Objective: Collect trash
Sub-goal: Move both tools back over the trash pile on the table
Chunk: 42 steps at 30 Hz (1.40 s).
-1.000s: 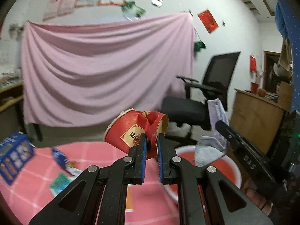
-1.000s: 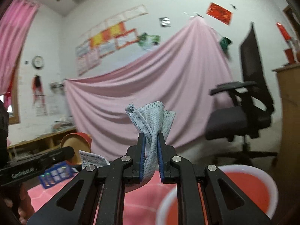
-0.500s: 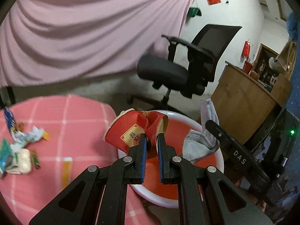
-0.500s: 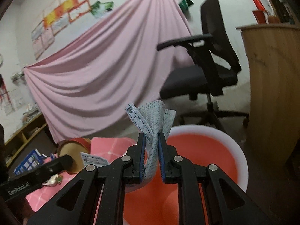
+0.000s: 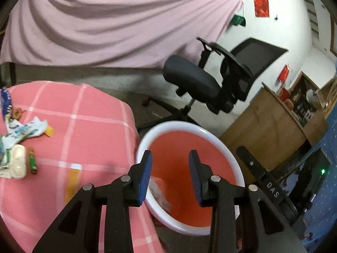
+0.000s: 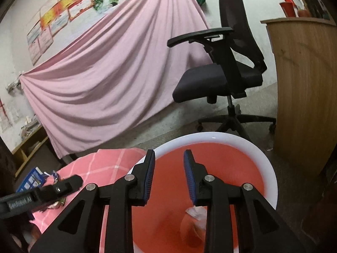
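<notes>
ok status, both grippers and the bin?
Left gripper open, empty, over bin. Right gripper open, empty, over it too. Pale trash in bin; wrappers on table. Nothing blocking.

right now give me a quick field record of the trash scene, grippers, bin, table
left gripper: open, holding nothing, above bin
right gripper: open, holding nothing, above bin
bin: red inside, white rim, on the floor beside table
bin contents: pale crumpled item
table: pink checked cloth
left on table: wrappers, green lighter, yellow strip
</notes>
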Available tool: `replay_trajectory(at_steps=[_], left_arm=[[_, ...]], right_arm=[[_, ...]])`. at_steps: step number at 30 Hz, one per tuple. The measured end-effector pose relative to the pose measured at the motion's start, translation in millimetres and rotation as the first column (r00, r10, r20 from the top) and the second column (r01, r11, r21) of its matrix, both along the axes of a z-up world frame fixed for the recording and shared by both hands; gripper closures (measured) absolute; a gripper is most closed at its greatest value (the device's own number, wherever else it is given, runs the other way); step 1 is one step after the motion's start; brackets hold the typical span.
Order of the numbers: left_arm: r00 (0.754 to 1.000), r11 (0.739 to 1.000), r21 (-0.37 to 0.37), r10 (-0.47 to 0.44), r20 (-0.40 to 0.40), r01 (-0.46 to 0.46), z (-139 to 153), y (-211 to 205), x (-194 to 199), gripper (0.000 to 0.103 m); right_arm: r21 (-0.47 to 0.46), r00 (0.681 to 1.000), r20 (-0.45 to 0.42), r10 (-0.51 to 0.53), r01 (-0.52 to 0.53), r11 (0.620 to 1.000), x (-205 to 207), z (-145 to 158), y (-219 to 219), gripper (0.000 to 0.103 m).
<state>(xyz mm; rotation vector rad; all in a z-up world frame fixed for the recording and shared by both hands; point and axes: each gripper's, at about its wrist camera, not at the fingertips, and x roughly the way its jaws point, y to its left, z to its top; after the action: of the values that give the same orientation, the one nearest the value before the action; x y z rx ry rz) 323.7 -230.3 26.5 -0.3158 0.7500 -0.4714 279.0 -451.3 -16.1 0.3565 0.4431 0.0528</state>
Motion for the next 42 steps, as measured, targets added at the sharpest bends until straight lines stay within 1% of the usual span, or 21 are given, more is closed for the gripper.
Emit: replay_trajectory(at_steps=[1,3,5,7,8,9,12,13,14,16,17,18,20,22,24,27,31,34,38,40,42], left_arm=[[1.0,1.0,0.003,0.016,0.018,-0.016,2,4,-2,0.072],[0.997,0.998,0.023,0.05,0.067,-0.051,10,14,-9,0.072],[0.988,0.994,0.056,0.085,0.127,-0.093,17,23,-19,0.072],[0.974,0.986,0.09,0.122,0.19,-0.141,21,29,-29,0.067],[0.966,0.981,0.099,0.141,0.217,-0.165,23,36,-35,0.062],[0.955,0.975,0.104,0.166,0.247,-0.196,27,44,-41,0.056],[0.925,0.958,0.106,0.222,0.31,-0.265,30,66,-60,0.05],[0.916,0.953,0.108,0.236,0.324,-0.283,28,75,-67,0.049],[0.906,0.946,0.11,0.254,0.339,-0.307,28,83,-72,0.045],[0.883,0.928,0.111,0.293,0.368,-0.354,26,98,-84,0.032],[0.867,0.918,0.107,0.316,0.384,-0.382,25,107,-91,0.018],[0.848,0.904,0.099,0.347,0.401,-0.417,25,117,-98,0.007],[0.808,0.876,0.073,0.405,0.428,-0.478,23,135,-112,0.004],[0.783,0.858,0.048,0.442,0.438,-0.511,20,151,-121,0.004],[0.765,0.836,0.047,0.475,0.436,-0.546,16,170,-129,0.004],[0.747,0.812,0.057,0.504,0.434,-0.581,11,190,-137,0.004],[0.734,0.79,0.073,0.526,0.43,-0.609,4,215,-148,0.004],[0.736,0.786,0.085,0.528,0.424,-0.613,-1,223,-150,0.004],[0.762,0.797,0.119,0.507,0.403,-0.593,-8,229,-146,0.004],[0.787,0.809,0.143,0.489,0.375,-0.57,-14,232,-140,0.004],[0.814,0.815,0.183,0.472,0.338,-0.549,-22,233,-133,0.004]], right_arm=[[0.004,1.0,0.015,0.003,-0.003,1.0,-1,2,1,0.07],[0.007,0.999,0.047,0.009,-0.009,1.0,-4,6,4,0.053],[0.01,0.997,0.076,0.016,-0.017,1.0,-7,12,9,0.052],[0.014,0.993,0.11,0.03,-0.032,0.999,-11,17,16,0.045],[0.015,0.992,0.123,0.035,-0.038,0.999,-12,19,20,0.031],[0.016,0.989,0.142,0.044,-0.047,0.999,-14,22,24,0.022],[0.013,0.976,0.202,0.076,-0.08,0.997,-21,30,38,0.021],[0.011,0.972,0.221,0.085,-0.09,0.996,-23,33,42,0.019],[0.013,0.966,0.241,0.094,-0.1,0.995,-24,35,47,0.015],[0.021,0.952,0.282,0.117,-0.128,0.992,-27,40,57,0.009],[0.019,0.943,0.305,0.135,-0.148,0.989,-29,42,63,0.005],[0.014,0.934,0.325,0.152,-0.165,0.986,-30,44,69,0.001],[-0.005,0.911,0.369,0.184,-0.196,0.981,-35,48,81,0.0],[-0.028,0.89,0.399,0.22,-0.228,0.973,-38,51,95,0.0],[-0.048,0.874,0.414,0.256,-0.26,0.964,-39,53,107,0.0],[-0.086,0.854,0.421,0.306,-0.298,0.951,-39,53,127,0.0],[-0.131,0.838,0.413,0.357,-0.333,0.934,-39,51,150,0.0],[-0.172,0.836,0.39,0.385,-0.345,0.923,-37,46,164,0.0],[-0.216,0.851,0.329,0.41,-0.354,0.91,-32,36,182,0.0],[-0.225,0.861,0.291,0.416,-0.361,0.905,-29,29,188,0.0],[-0.244,0.878,0.223,0.423,-0.37,0.897,-22,23,195,0.0]])
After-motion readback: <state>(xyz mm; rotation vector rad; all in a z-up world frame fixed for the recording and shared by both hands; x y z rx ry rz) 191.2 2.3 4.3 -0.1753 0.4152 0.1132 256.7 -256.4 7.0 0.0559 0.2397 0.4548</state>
